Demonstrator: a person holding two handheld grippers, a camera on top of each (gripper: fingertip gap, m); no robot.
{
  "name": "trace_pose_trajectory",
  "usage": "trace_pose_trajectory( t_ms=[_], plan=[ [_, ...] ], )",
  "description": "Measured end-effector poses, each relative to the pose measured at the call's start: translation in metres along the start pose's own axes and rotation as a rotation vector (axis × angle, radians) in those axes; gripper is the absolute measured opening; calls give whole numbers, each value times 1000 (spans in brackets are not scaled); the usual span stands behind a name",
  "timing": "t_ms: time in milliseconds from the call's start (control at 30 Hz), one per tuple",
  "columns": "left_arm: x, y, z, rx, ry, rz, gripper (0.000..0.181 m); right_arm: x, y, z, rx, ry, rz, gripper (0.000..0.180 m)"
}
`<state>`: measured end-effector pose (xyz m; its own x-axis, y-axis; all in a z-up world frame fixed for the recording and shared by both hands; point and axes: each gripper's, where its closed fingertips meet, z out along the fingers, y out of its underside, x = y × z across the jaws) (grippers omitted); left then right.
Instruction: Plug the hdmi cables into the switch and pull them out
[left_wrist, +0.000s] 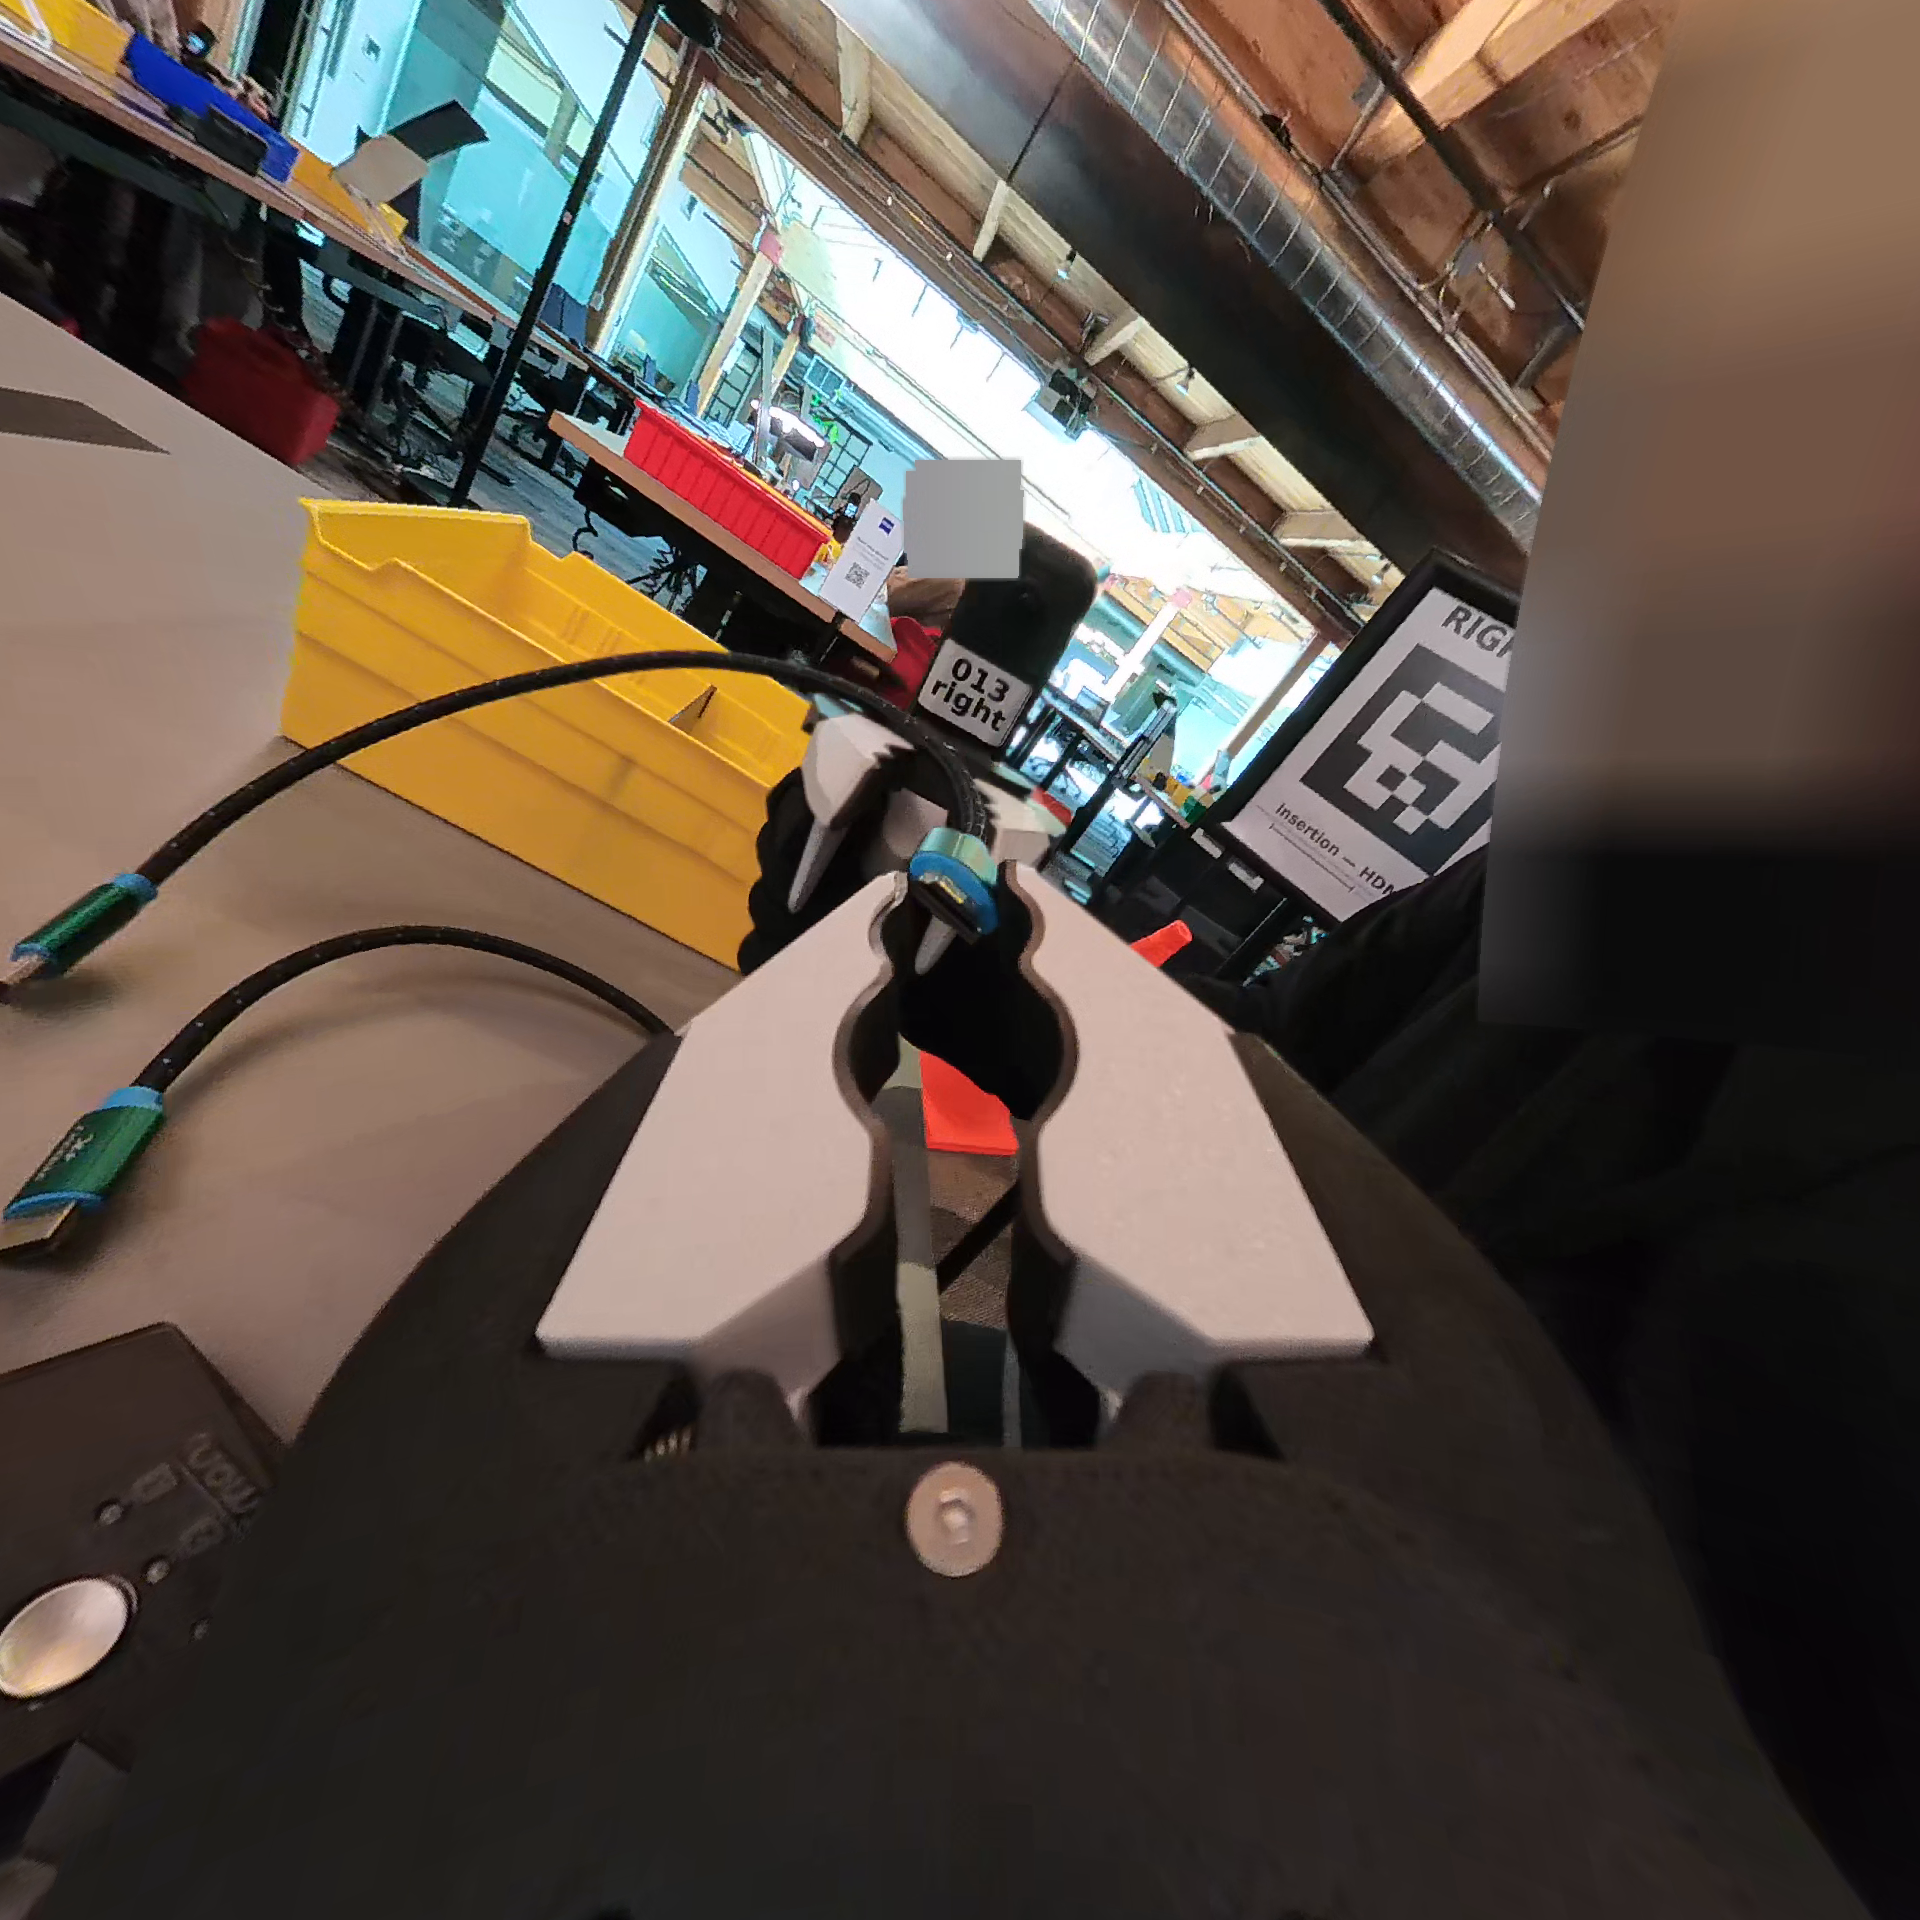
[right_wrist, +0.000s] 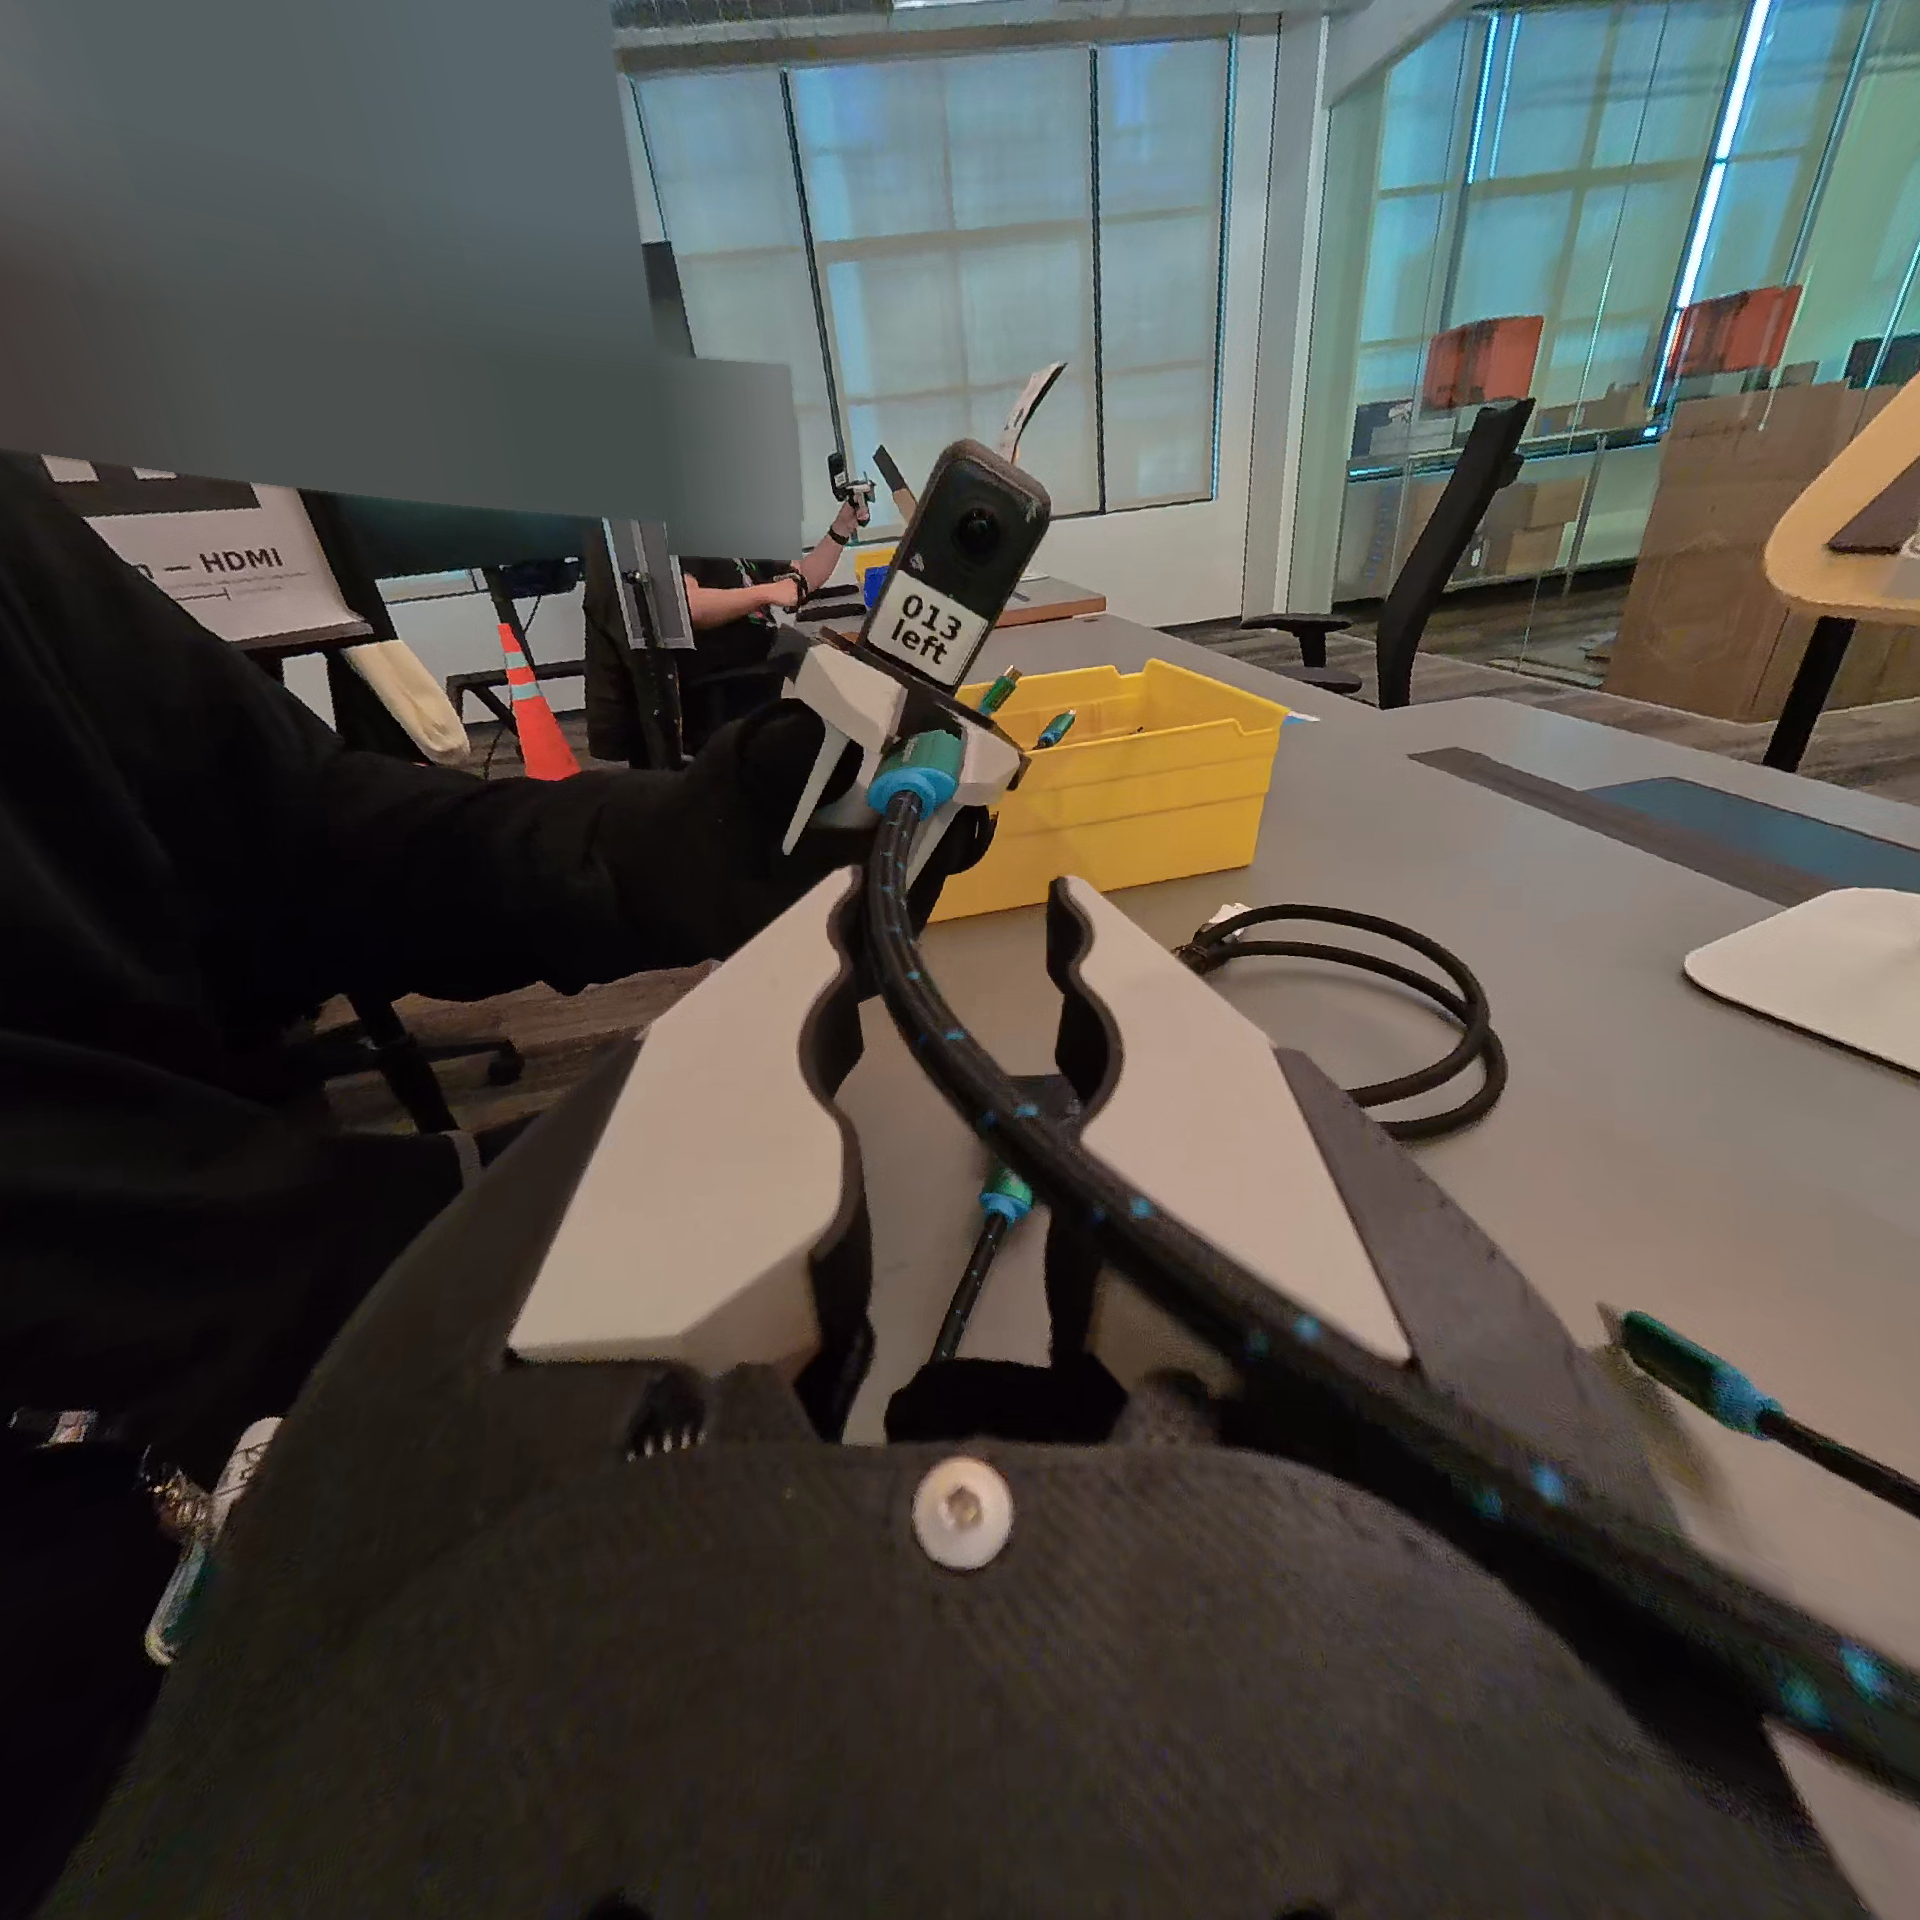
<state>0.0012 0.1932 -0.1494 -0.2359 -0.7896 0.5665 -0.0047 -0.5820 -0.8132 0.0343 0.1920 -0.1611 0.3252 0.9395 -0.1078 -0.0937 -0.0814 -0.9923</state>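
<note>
Currently no cable is seated in the black switch (left_wrist: 94, 1538), so plugging and pulling remain undone, as judged. Left tongs (left_wrist: 951, 899) pinch a blue-collared green metal plug (left_wrist: 951, 888) held aloft, well above the switch; its braided black cable (right_wrist: 935, 997) trails between the parted, empty right tongs (right_wrist: 951, 904). Two loose plugs (left_wrist: 73, 1164) lie on the smooth grey desk (left_wrist: 416, 1091) beyond the switch.

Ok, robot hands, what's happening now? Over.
Left gripper shut on green-and-blue HDMI plug. Right gripper open, braided black cable between its jaws. Black switch box on table, plug not in.
</note>
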Motion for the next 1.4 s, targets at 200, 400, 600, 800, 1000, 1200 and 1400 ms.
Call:
trace_pose_trajectory(
  t_ms=[200, 400, 600, 800, 1000, 1200, 1400],
  plan=[
    [-1, 8, 8, -24, -28, 50, 12, -9, 11, 15, -20, -30, 25, 38],
    [4, 18, 18, -73, -38, 107, 13, -14, 18, 27, -28, -40, 43, 33],
    [5, 21, 20, -70, -22, 79, 13, -20, 17, 28, -19, -41, 42, 31],
    [13, 33, 23, -79, 1, 53, 13, -36, 21, 27, -38, -25, 56, 32],
    [11, 46, 25, -100, 9, 32, 12, -39, 33, 25, -64, -25, 60, 33],
    [10, 52, 31, -121, 13, 37, 12, -33, 37, 18, -61, -18, 55, 34],
    [5, 55, 32, -124, 20, 11, 12, -34, 40, 16, -64, -29, 35, 29]
  ],
)
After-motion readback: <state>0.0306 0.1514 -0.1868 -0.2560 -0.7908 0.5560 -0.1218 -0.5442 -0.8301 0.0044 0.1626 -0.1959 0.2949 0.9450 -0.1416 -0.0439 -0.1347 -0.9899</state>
